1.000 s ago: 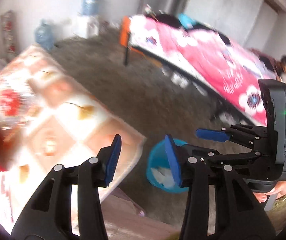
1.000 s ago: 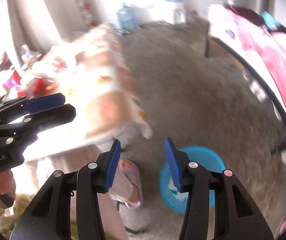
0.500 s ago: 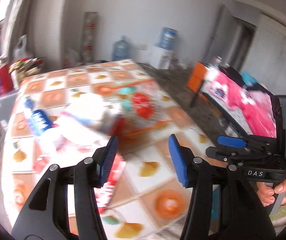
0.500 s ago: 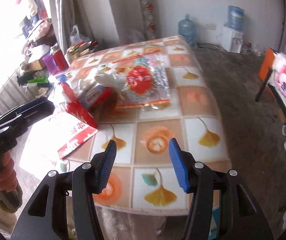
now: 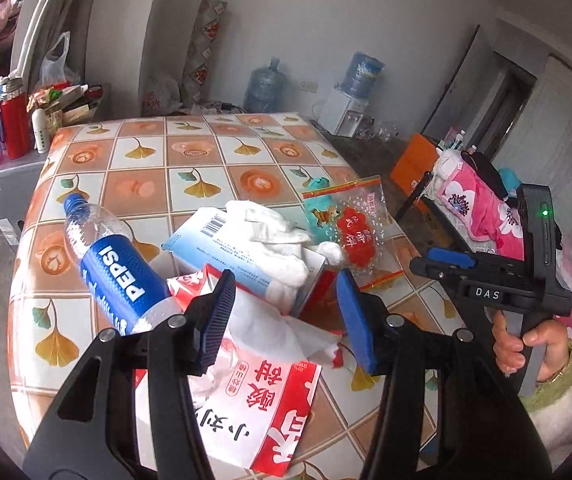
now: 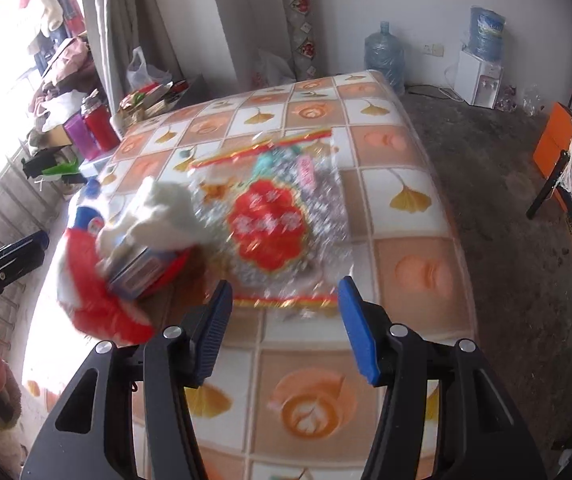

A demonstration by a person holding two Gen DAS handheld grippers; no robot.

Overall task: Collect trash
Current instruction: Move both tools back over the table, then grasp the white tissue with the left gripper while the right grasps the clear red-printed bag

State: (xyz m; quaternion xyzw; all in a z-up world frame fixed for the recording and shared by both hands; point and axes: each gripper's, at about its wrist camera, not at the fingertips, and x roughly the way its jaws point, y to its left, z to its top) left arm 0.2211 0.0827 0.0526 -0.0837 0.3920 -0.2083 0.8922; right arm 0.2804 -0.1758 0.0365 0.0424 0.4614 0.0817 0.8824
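A pile of trash lies on the table [image 5: 146, 152] with its tiled cloth. It holds a Pepsi bottle [image 5: 114, 268], a light blue box [image 5: 226, 248], crumpled white tissue [image 5: 278, 236], a clear printed plastic bag [image 5: 350, 224] and a red and white wrapper [image 5: 262, 408]. My left gripper [image 5: 286, 324] is open, just above the tissue and wrapper. My right gripper [image 6: 286, 328] is open, above the near edge of the plastic bag [image 6: 274, 224]; it also shows in the left wrist view [image 5: 486, 276]. The box [image 6: 142, 268] and tissue [image 6: 162, 208] lie to its left.
A side stand with red and purple bottles [image 5: 6, 128] is at the table's far left. Water jugs [image 5: 264, 84] and a dispenser [image 5: 346, 108] stand by the back wall. A bed with pink bedding [image 5: 482, 204] is on the right, across a bare floor [image 6: 498, 216].
Both grippers swung up from the blue bin on the floor to the table and moved in close over the trash pile. Both stay open.
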